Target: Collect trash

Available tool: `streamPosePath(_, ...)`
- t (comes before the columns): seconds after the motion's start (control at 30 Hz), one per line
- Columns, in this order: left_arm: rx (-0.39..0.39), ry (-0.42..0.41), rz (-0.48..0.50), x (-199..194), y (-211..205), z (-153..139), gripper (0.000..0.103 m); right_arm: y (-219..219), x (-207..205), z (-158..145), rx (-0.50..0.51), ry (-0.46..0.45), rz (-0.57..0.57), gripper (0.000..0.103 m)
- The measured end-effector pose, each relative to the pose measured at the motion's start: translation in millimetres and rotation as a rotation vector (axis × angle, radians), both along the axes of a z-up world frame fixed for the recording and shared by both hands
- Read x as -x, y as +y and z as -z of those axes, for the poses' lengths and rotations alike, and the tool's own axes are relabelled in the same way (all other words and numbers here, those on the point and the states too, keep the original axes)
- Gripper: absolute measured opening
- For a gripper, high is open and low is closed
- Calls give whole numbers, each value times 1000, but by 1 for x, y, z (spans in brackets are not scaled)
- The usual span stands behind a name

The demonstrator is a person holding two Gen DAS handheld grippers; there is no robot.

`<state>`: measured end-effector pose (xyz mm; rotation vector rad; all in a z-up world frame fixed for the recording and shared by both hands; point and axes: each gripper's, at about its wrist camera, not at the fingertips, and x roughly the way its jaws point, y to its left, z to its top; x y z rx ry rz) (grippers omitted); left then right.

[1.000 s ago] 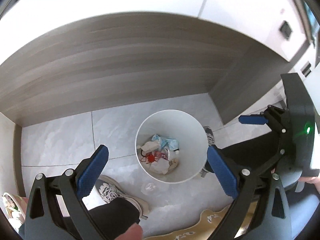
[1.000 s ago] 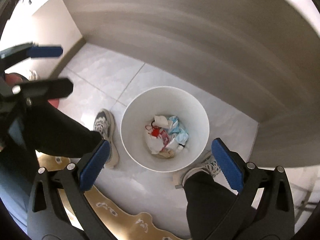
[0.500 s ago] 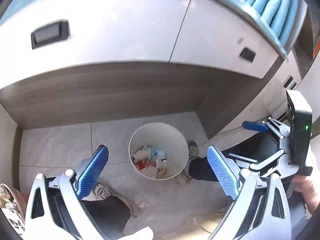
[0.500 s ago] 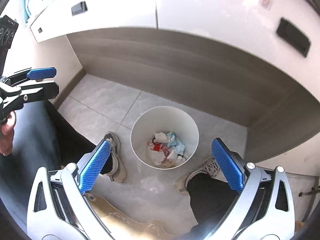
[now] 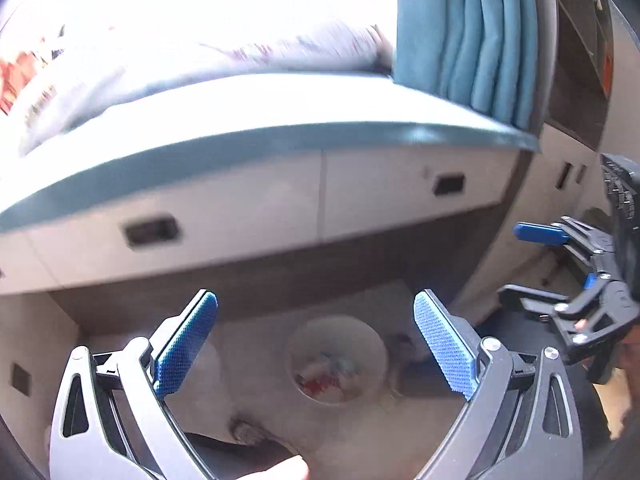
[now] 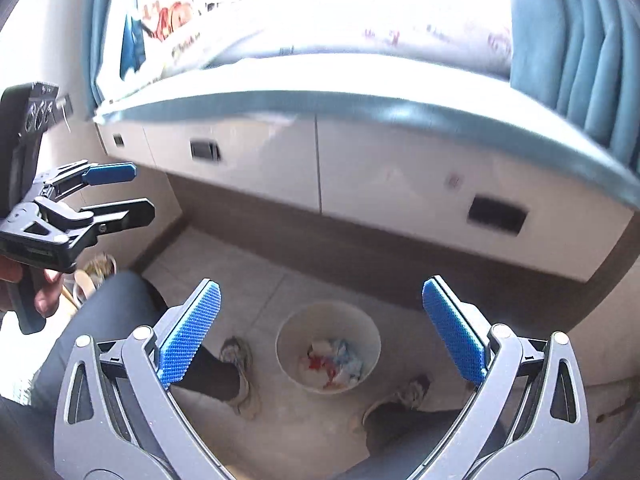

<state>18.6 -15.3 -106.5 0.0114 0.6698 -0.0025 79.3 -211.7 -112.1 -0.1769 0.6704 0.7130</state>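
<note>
A white drawer unit (image 6: 400,184) is seen above and behind the white bin (image 6: 328,347) on the floor. Both the left gripper (image 5: 316,340) and right gripper (image 6: 322,334) are held high over the bin, fingers spread wide and empty. Crumpled trash (image 6: 334,362) is seen inside the bin.

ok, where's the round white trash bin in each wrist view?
Left wrist: round white trash bin low centre, blurred, between the open left claw pads.
Right wrist: low centre, between the open right claw pads, a shoe on either side.
Shared landmark: red scrap inside the bin.
</note>
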Motion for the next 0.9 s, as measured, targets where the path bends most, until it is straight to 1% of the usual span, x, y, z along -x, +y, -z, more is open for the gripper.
streamPosePath(0.1,-47,-28,-51,8,-5,-26,97,-7,3,-24,-24,-38,-2,98)
streamPosePath(0.2,-41,-47,-71,14,-3,-48,97,-15,9,-47,-49,-75,-5,98)
streamPosePath(0.3,-48,-68,-65,20,-3,-65,97,-24,15,-72,-76,-109,-7,98)
streamPosePath(0.37,-60,-87,-54,24,-6,-75,97,-27,19,-82,-80,-127,-13,98)
streamPosePath(0.5,-85,-122,-36,30,-10,-90,97,-35,27,-104,-100,-169,-15,98)
streamPosePath(0.73,-75,-164,-11,42,-17,-112,97,-46,45,-137,-129,-229,-25,98)
streamPosePath(0.9,-68,-204,4,53,-24,-129,97,-54,55,-154,-156,-254,-34,98)
